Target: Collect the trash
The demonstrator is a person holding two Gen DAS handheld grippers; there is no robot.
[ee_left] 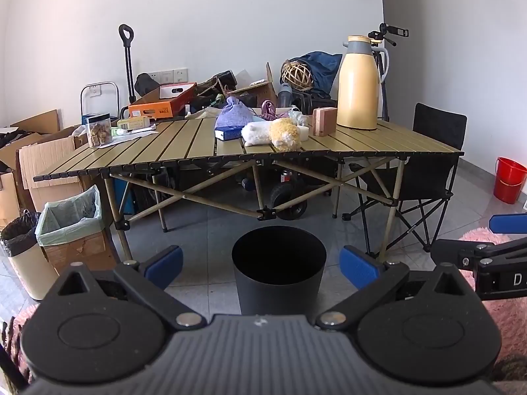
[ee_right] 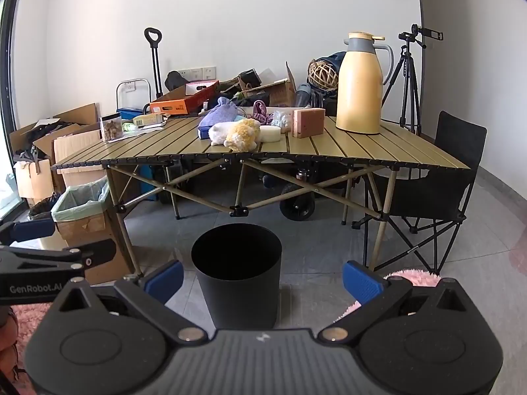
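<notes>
Stood upright on the grey tiled floor (ee_left: 204, 230), just in front of the folding table (ee_left: 184, 151) and nearest of all things to both tools: a black round bin (ee_left: 278, 273), open-topped, its inside too dark to tell whether empty. Looked rigid and thin-walled, probably light, smooth-sided and so likely slippery around the body; best taken at the rim, one pad inside and one outside, rather than squeezed across the full width. Hovered above and short of it, tilted downward: the left gripper (ee_left: 262, 263), jaws spread wide, nothing between the blue pads (ee_left: 357, 268), touching nothing. Likewise the right gripper (ee_right: 263, 279), spread wide and empty, seen from the left view at the right edge. Further out, on the tabletop: a plush toy (ee_left: 273, 133), soft and easily pinched, a purple cloth pouch (ee_left: 234, 115), a pinkish block (ee_left: 324, 120), a tall yellow thermos (ee_left: 357, 85), a clear jar of snacks (ee_left: 97, 130). No obvious scrap picked out yet; which of these counted as trash could not be told. To the left, a lined cardboard box (ee_left: 70, 227) and a black-bagged can (ee_left: 19, 250); to the right, a black folding chair (ee_left: 434, 164) and a red bucket (ee_left: 509, 179).
</notes>
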